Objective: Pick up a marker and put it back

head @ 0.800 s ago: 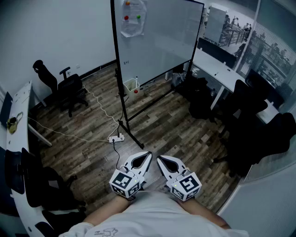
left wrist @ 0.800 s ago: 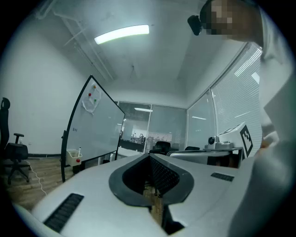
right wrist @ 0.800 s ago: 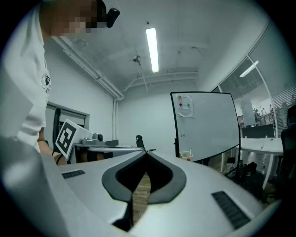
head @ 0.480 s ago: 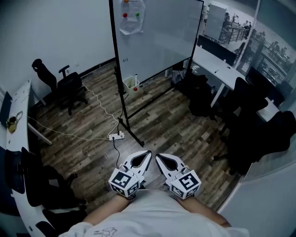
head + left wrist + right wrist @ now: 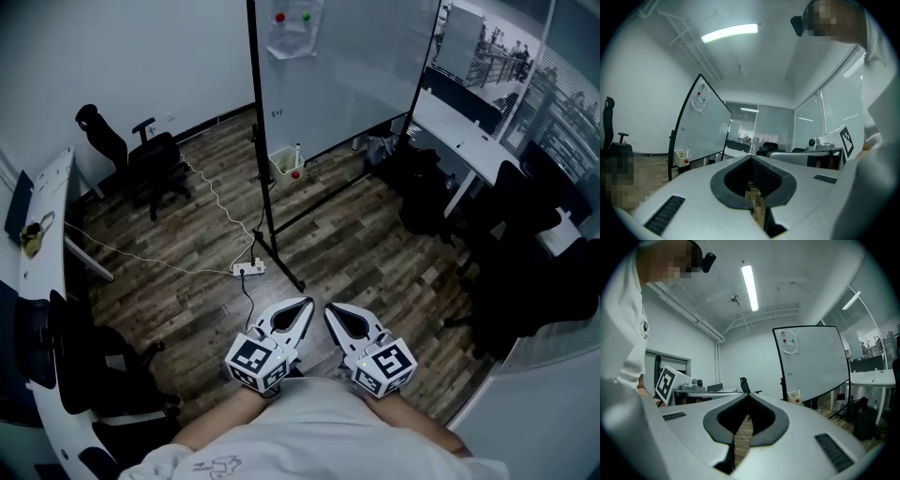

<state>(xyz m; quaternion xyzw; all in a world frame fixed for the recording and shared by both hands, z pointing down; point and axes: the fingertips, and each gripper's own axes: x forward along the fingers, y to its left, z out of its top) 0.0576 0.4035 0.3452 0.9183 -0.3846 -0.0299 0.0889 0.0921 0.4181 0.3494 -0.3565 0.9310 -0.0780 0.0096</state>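
Ahead of the closed left tool (image 5: pixel 304 306) and closed right tool (image 5: pixel 330 309) stands a whiteboard (image 5: pixel 347 66).

Wood-plank floor (image 5: pixel 347 253), rolling whiteboard (image 5: pixel 347 66), black office chair (image 5: pixel 155 169), white desk (image 5: pixel 466 139)

An office: whiteboard (image 5: pixel 347 66), desks (image 5: pixel 473 141), swivel chairs (image 5: pixel 141 169).

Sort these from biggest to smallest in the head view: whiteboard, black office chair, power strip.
1. whiteboard
2. black office chair
3. power strip
The differences are plain, so distance from the camera doesn't muddle it.
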